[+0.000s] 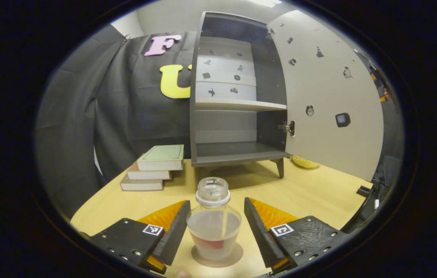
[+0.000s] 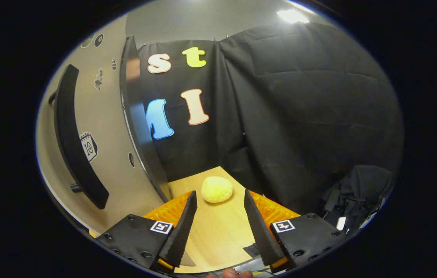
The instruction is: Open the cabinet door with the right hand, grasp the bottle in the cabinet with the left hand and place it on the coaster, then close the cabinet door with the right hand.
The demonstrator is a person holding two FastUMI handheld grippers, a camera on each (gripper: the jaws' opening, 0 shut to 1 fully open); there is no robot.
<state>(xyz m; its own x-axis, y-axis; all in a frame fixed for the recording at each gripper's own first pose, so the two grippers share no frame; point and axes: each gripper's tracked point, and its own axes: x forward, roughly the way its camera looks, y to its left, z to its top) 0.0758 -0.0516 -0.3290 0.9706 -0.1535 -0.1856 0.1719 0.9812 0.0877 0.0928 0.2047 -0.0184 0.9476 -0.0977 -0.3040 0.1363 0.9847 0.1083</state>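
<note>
Left claw [image 1: 217, 224] wide, straddling bottle [image 1: 214, 224] on coaster [image 1: 234, 259], not gripping. Right claw [image 2: 217, 220] wide, empty, beside open door [image 2: 102, 154]. Risk: finger clips bottle on retreat, tips it.

Left gripper view faces open cabinet [image 1: 234, 116] near; right gripper view beside its door [image 2: 87, 154]

One bottle [image 1: 213, 220] is counted, standing on one coaster [image 1: 217, 259]. One cabinet [image 1: 229, 92] is seen, with one door [image 1: 328, 92] swung open and two shelves inside. Three books [image 1: 153, 168] are stacked on the surface [image 1: 311, 189]. One yellow round lump [image 2: 216, 189] is spotted in the right gripper view, and one dark bar handle [image 2: 75, 139] is counted on the door there.
</note>
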